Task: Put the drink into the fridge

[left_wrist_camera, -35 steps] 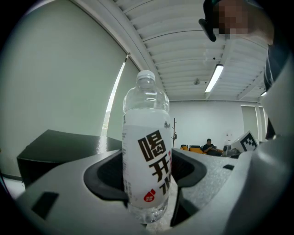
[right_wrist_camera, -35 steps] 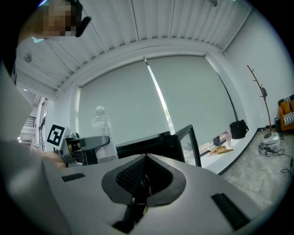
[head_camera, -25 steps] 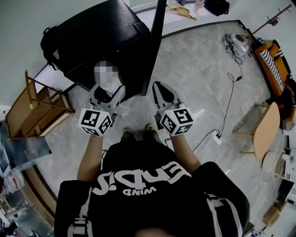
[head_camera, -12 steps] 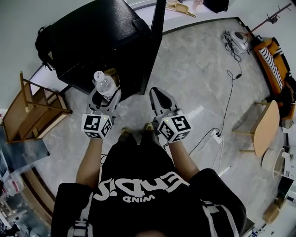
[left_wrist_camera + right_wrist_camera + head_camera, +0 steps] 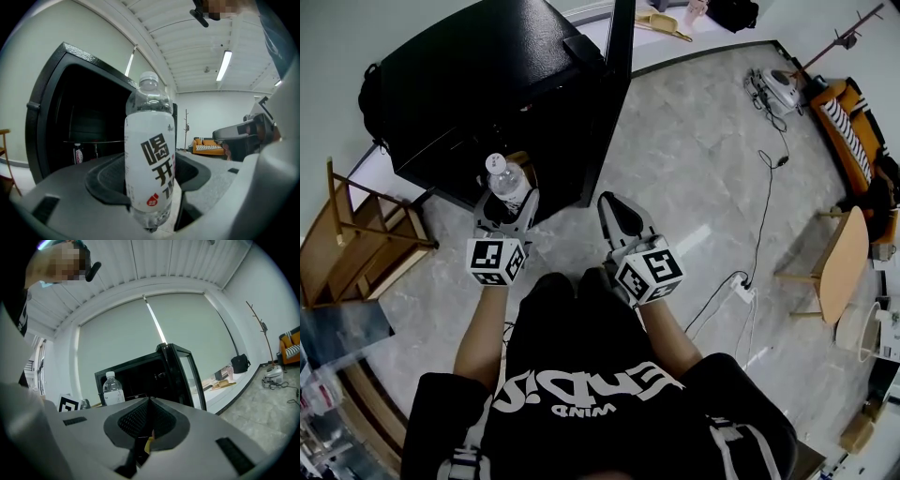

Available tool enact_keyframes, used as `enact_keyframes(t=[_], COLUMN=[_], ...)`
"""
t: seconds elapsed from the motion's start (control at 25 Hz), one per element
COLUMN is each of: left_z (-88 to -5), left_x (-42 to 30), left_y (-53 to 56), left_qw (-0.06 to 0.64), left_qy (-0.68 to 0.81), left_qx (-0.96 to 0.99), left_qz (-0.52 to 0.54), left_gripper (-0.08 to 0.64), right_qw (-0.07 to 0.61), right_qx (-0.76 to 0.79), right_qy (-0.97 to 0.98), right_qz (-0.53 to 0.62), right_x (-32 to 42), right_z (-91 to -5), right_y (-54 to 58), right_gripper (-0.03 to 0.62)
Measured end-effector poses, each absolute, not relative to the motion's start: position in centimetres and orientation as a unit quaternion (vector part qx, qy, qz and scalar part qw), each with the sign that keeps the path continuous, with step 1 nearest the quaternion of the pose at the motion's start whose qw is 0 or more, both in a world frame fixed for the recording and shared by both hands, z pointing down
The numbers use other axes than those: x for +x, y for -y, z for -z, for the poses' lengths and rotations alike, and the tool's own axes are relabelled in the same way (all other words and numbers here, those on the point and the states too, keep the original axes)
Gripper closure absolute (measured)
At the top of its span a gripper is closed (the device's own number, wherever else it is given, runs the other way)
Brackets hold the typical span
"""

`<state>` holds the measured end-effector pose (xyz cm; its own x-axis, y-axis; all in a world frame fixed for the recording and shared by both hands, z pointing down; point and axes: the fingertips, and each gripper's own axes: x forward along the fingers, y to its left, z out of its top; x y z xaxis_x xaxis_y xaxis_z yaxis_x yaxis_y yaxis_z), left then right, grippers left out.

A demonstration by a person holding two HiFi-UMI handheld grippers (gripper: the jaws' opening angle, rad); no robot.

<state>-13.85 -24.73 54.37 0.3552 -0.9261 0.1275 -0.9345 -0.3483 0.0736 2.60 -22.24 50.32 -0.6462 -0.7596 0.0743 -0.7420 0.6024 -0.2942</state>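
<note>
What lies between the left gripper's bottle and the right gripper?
Only bare floor separates bottle and right gripper in the head view; the right gripper view sees the bottle unobstructed.

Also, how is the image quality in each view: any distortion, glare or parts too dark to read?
Head view: strong fisheye curve, and the fridge is almost pure black. Left gripper view: bottle sharp, dark round corners, ceiling lamp overexposed. Right gripper view: same dark corners, light strip glaring.
</note>
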Motion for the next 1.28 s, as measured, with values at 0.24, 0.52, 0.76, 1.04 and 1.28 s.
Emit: enact_keyframes(t=[0.24, 0.52, 0.76, 1.04, 1.28], left_z=[-58.0, -61.8, -64.9, -67.6, -69.0], left_x=[-15.2, -17.5, -19.5, -21.5, -22.3], left_y=[26.6, 30.1, 33.3, 37.3, 39.6], left_qw=[0.071, 0.063, 0.059, 0.058, 0.050], left_qy=[0.592, 0.624, 0.648, 0.668, 0.672], left_qx=[0.801, 0.777, 0.758, 0.741, 0.737], left_qz=[-0.043, -0.049, -0.053, -0.048, -0.055], left_gripper=[0.267, 0.267, 0.267, 0.267, 0.267], right_qw=[0.024, 0.016, 0.008, 0.007, 0.005], right_qx=[-0.413, -0.397, -0.389, -0.382, -0.385], right_qy=[-0.899, -0.906, -0.909, -0.912, -0.910], right_qz=[0.146, 0.143, 0.147, 0.150, 0.154], right_x=[1.7, 0.8, 0.3, -0.1, 0.3], right_z=[-51.5, -52.6, -54.3, -56.3, -57.5], right_y=[23.4, 24.7, 25.6, 27.0, 27.6], right_gripper=[0.572, 0.573, 0.573, 0.572, 0.573])
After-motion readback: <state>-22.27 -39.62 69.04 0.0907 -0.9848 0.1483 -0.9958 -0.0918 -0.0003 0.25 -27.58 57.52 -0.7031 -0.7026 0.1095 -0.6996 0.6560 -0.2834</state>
